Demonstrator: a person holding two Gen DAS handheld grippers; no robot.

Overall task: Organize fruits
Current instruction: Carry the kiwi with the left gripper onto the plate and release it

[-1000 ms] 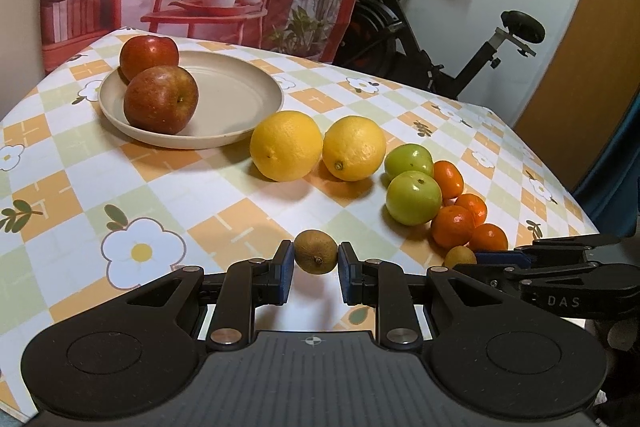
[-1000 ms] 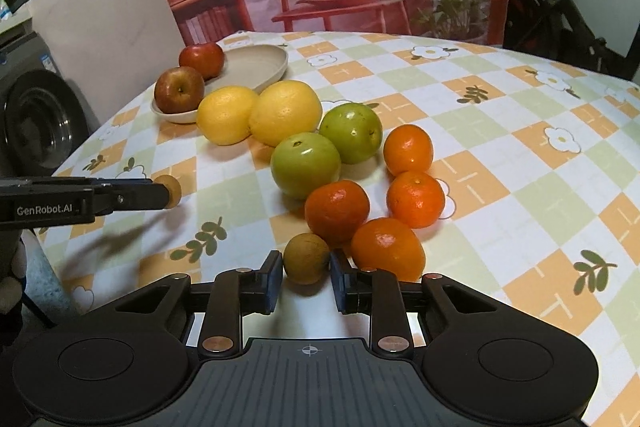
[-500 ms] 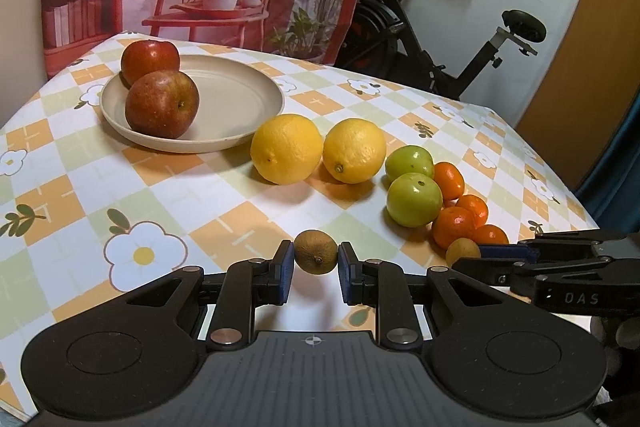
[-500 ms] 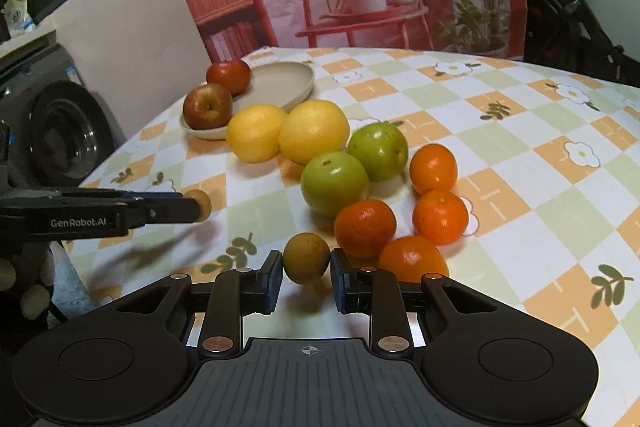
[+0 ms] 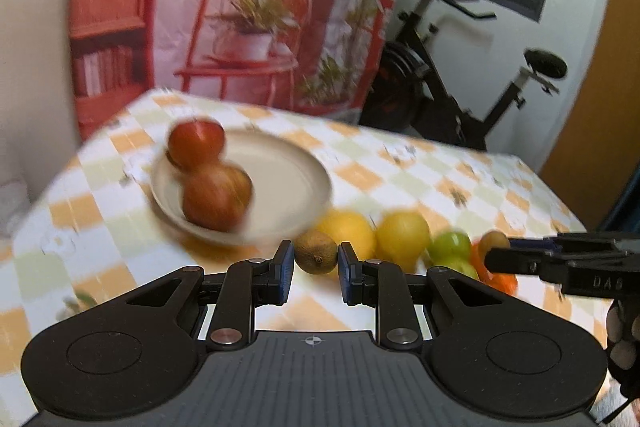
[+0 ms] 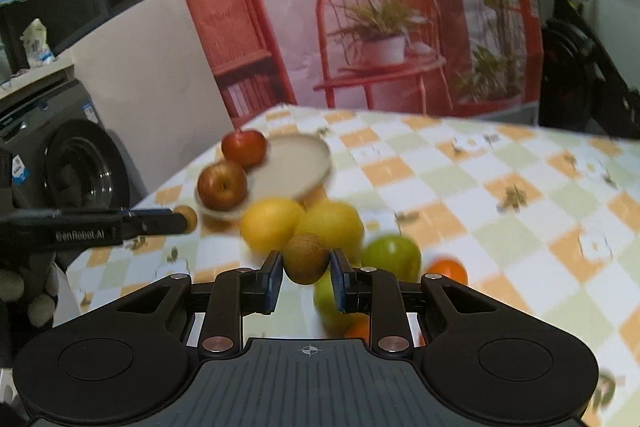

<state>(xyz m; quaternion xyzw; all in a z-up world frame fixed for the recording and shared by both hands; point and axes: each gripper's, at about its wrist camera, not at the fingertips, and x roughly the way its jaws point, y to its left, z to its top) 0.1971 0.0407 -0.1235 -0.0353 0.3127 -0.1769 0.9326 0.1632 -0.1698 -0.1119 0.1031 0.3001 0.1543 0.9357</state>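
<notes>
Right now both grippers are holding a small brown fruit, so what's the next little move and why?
Probably carry both toward the plate and set them on its bare side. The left gripper is shut on a small brown fruit, the right gripper on another. Two apples sit at the plate's left, so the right half looks free.

Your left wrist view looks forward and slightly down along its fingers, close over the near edge of the checked table [image 5: 400, 167], toward the red-chair backdrop [image 5: 248, 27]. Your right wrist view faces the same way from further right. Both share the plate [image 5: 288, 183] with apples, the lemons and each other's gripper from the side.
</notes>
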